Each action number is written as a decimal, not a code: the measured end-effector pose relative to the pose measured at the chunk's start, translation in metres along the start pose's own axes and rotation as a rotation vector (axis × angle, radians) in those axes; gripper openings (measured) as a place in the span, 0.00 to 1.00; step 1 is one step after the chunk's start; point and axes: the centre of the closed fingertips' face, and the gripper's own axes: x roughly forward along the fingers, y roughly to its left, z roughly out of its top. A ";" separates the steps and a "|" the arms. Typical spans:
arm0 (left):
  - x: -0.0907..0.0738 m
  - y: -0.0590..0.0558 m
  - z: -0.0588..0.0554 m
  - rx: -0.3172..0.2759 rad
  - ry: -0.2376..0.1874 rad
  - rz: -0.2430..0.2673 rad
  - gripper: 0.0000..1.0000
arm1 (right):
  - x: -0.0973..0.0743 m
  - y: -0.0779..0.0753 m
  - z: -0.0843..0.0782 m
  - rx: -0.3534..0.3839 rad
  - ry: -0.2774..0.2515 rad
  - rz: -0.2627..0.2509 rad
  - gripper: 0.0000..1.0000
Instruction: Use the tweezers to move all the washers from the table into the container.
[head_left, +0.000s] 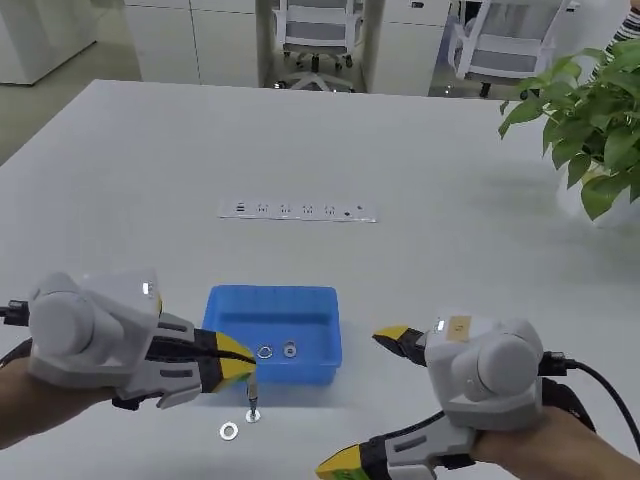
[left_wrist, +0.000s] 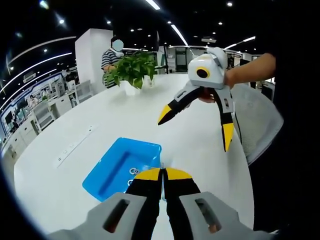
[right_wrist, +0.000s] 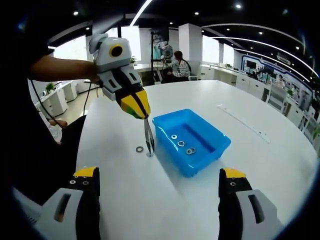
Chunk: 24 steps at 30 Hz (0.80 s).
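My left gripper is shut on slim metal tweezers that point down just in front of the blue container. Their tips stand at a washer on the table, and a second washer lies beside it. Several washers lie inside the container. In the right gripper view the tweezers hang from the left gripper, next to a loose washer and the container. My right gripper is held open to the right, with nothing between its jaws.
A white power strip lies on the table beyond the container. A potted plant stands at the far right edge. Office chairs stand behind the table. People are in the background.
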 end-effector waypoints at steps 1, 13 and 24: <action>0.000 0.001 0.000 -0.002 -0.003 -0.001 0.05 | 0.000 0.000 0.000 0.001 0.002 0.000 1.00; 0.000 -0.003 0.003 -0.009 -0.004 -0.006 0.05 | 0.002 0.000 -0.002 0.002 0.008 0.008 0.99; -0.003 -0.003 -0.001 0.019 0.021 -0.037 0.05 | 0.018 0.010 0.016 -0.120 -0.047 0.086 0.82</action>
